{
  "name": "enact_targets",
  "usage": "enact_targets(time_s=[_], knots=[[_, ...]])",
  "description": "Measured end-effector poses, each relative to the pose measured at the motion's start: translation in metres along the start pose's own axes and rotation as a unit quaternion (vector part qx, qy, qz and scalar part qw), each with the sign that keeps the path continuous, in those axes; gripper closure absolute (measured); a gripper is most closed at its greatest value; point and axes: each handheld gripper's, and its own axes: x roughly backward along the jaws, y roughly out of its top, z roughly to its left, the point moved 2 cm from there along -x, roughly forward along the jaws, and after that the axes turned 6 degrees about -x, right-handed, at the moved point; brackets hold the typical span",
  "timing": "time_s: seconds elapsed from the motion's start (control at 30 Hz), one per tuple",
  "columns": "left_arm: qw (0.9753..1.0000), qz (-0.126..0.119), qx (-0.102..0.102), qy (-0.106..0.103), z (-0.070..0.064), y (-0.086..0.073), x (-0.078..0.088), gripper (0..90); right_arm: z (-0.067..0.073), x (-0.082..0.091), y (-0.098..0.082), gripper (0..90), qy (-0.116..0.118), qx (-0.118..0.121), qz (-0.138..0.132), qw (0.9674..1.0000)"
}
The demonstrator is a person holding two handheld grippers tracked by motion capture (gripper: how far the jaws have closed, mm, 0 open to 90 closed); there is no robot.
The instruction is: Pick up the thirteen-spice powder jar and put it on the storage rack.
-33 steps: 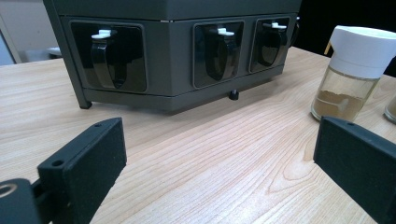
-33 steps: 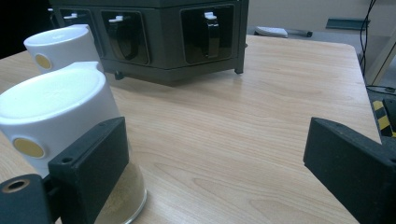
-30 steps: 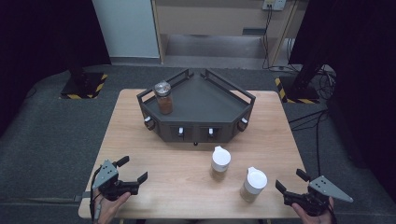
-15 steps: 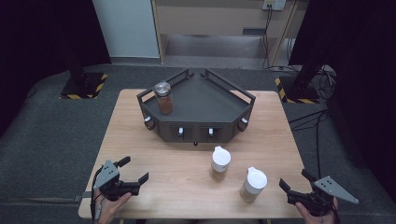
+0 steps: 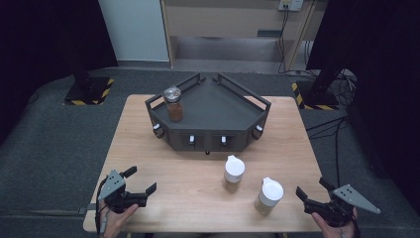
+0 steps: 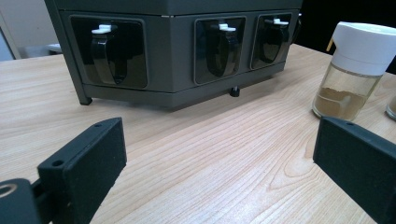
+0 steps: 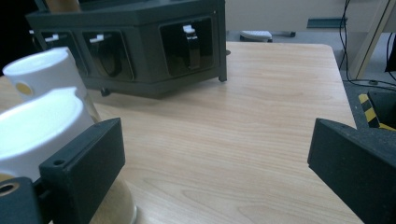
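Note:
A dark angular rack [image 5: 218,101] with clip slots along its front stands at the table's far middle. A metal-lidded jar of brown powder [image 5: 173,104] stands on its left corner. Two white-capped spice jars [image 5: 234,172] [image 5: 269,196] stand on the wood in front of it. My left gripper [image 5: 142,179] rests open at the near left and faces the rack [image 6: 163,56] and one capped jar [image 6: 352,70]. At the near right my right gripper [image 5: 312,186] is open. Its jaws have just been closing slightly with nothing between them. The nearer capped jar [image 7: 42,126] sits just outside its left jaw.
The wooden table [image 5: 198,198] has bare room between the two grippers and to the right of the rack [image 7: 280,93]. Dark floor, cables and striped stand bases surround the table.

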Motion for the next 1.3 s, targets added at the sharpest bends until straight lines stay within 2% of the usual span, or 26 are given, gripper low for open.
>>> enact_targets(time_s=[0.17, 0.37, 0.53, 0.6, 0.8, 0.97, 1.3], knots=[[1.0, 0.003, 0.0, -0.001, 0.0, 0.0, -0.001, 1.6, 0.005, -0.001, 0.007, 4.7, 0.003, 0.009, 0.008, 0.9999], [1.0, 0.005, -0.001, -0.002, 0.0, 0.001, -0.001, 1.5, 0.013, 0.001, 0.021, 5.7, 0.012, 0.014, -0.001, 0.9998], [1.0, 0.004, 0.001, -0.004, 0.001, 0.0, -0.002, 1.5, 0.028, 0.001, 0.038, 5.7, 0.027, 0.035, -0.006, 0.999], [1.0, 0.005, 0.002, -0.005, 0.001, 0.0, -0.002, 1.3, 0.033, -0.001, 0.043, 5.7, 0.035, 0.033, -0.005, 0.9988], [1.0, 0.005, 0.002, -0.008, 0.002, 0.0, -0.003, 1.2, 0.05, -0.01, 0.055, 5.7, 0.055, 0.051, 0.006, 0.9972], [0.9999, 0.007, 0.003, -0.008, 0.002, 0.0, -0.003, 1.3, 0.061, -0.017, 0.065, 6.0, 0.075, 0.053, 0.009, 0.9957], [0.9999, 0.008, 0.001, -0.009, 0.002, 0.001, -0.003, 1.3, 0.091, -0.044, 0.083, 6.7, 0.104, 0.068, 0.034, 0.9917]])
